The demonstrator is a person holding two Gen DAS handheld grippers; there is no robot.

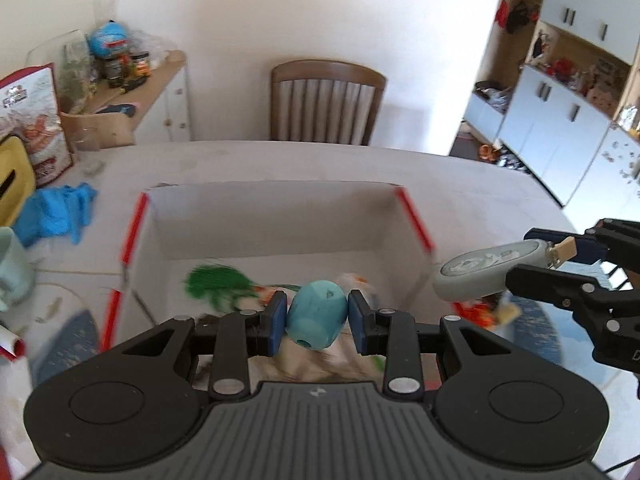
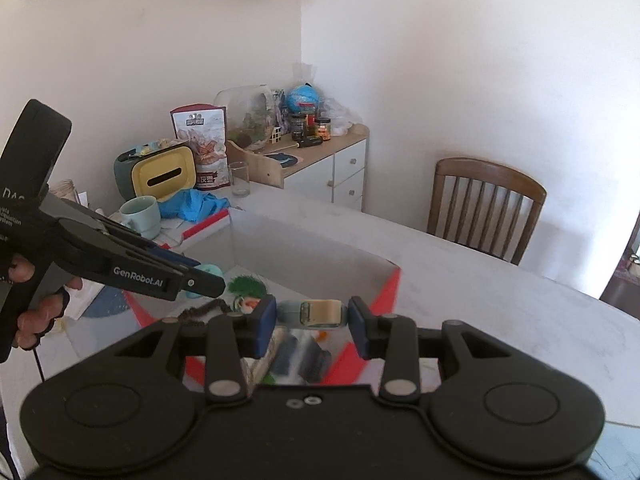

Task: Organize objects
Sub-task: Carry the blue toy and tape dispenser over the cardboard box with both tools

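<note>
My left gripper (image 1: 317, 318) is shut on a turquoise egg-shaped toy (image 1: 316, 314) and holds it above the near part of an open white cardboard box with red corner edges (image 1: 280, 220). My right gripper (image 2: 312, 322) is shut on a flat grey oval gadget with a clip (image 2: 316, 313); it also shows in the left wrist view (image 1: 480, 274), over the box's right wall. Inside the box lie a green tuft (image 1: 216, 282), an orange item and other blurred things. The left gripper shows in the right wrist view (image 2: 200, 278) with the toy (image 2: 208, 270).
The box stands on a pale table (image 1: 480, 184). On the left are blue gloves (image 1: 60, 212), a mint mug (image 2: 140, 210), a yellow tissue box (image 2: 164, 178), a snack bag (image 2: 200, 140) and a glass (image 2: 239, 178). A wooden chair (image 1: 326, 100) stands behind the table, with a cluttered sideboard (image 2: 316, 152).
</note>
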